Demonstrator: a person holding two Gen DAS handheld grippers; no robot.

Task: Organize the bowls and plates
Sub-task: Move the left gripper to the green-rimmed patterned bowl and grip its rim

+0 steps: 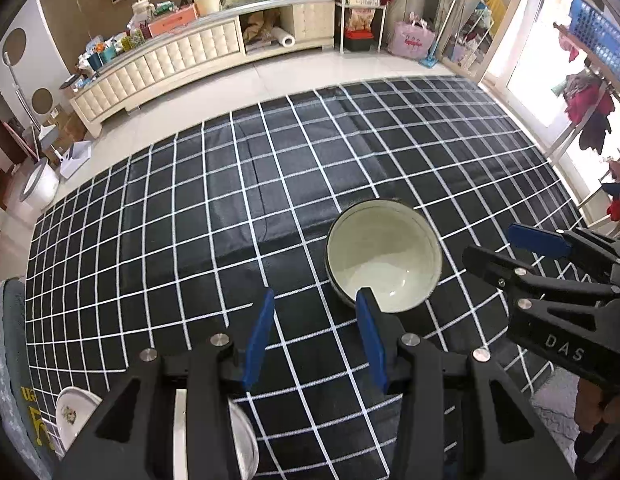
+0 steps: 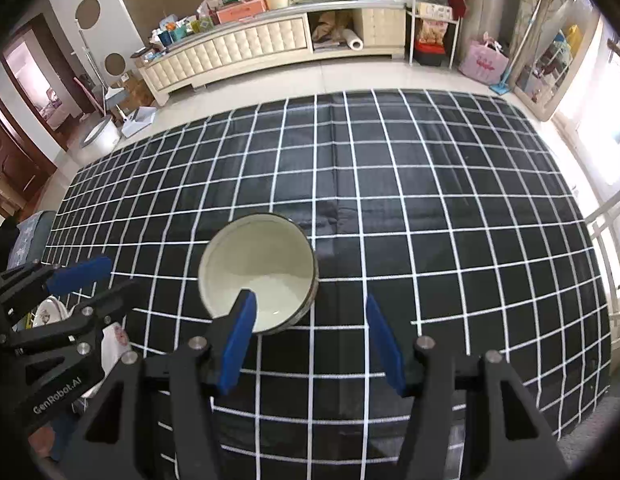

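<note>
One cream bowl (image 1: pixel 384 256) sits upright on the checked desk (image 1: pixel 229 200), toward its near side, with wide bare cloth left, right and far. Left tongs (image 1: pixel 316 332) and right tongs (image 2: pixel 307 336) hover released, empty. At the near-left edge, perhaps two plates (image 1: pixel 75 408), partly hidden.

Both views are taken from above and behind the fingers of a gripper, angled down and forward across the checked cloth (image 1: pixel 269 184) toward the long cabinet (image 2: pixel 269 46) along the upper edge. The bowl (image 1: pixel 384 254) is seen close up, right of centre in the left wrist view and left of centre in the right wrist view. The cloth, bowl and cabinet are shared, and each gripper is caught at the other frame's lower side edge.
</note>
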